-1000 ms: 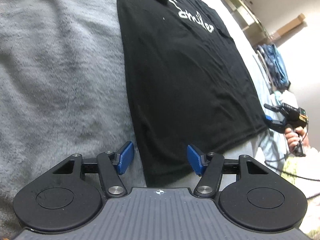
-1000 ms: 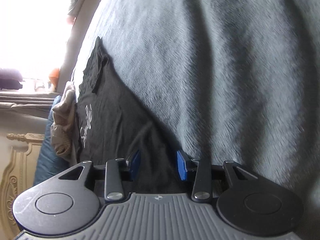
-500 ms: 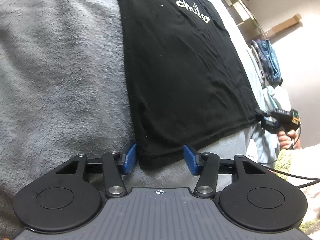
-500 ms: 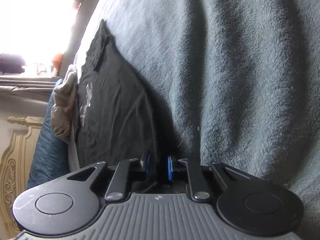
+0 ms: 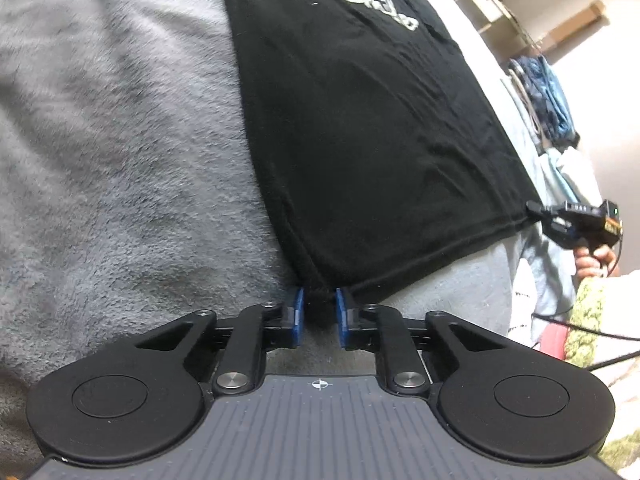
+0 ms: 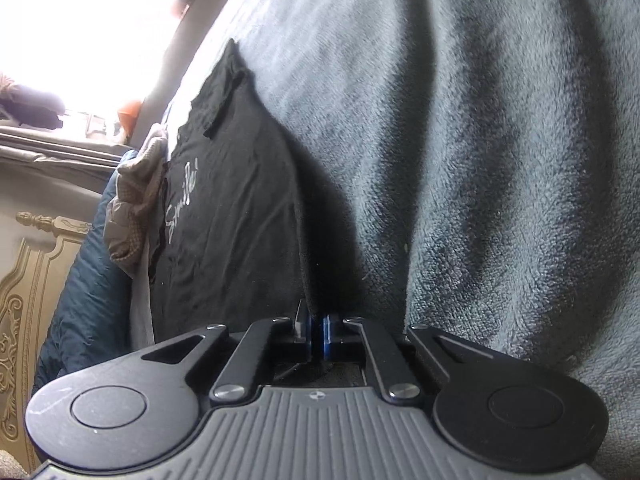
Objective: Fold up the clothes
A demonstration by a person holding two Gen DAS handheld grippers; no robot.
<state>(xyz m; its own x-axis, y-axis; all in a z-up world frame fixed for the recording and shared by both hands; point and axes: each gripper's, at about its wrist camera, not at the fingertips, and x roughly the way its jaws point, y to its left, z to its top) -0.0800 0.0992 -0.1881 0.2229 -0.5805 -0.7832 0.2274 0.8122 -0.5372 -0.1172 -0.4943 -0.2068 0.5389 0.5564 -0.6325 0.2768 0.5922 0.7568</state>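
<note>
Apparently mid-fold. Left wrist view: black tee (image 5: 360, 120) spread flat on grey blanket (image 5: 120, 140), sides seemingly tucked in already; left gripper (image 5: 319, 308) at tee's near hem corner, blue pads narrowed around it, full pinch unclear; right gripper (image 5: 560, 220) at the hem's other corner. Right wrist view: tee (image 6: 232, 220) on blanket (image 6: 500, 160), right gripper (image 6: 316, 334) clamped on hem corner. Left to do, probably: hem carried toward collar.

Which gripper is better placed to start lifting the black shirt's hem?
Right gripper: its jaws are pinched shut on the black shirt corner. The left gripper only straddles its corner, a gap showing.
</note>
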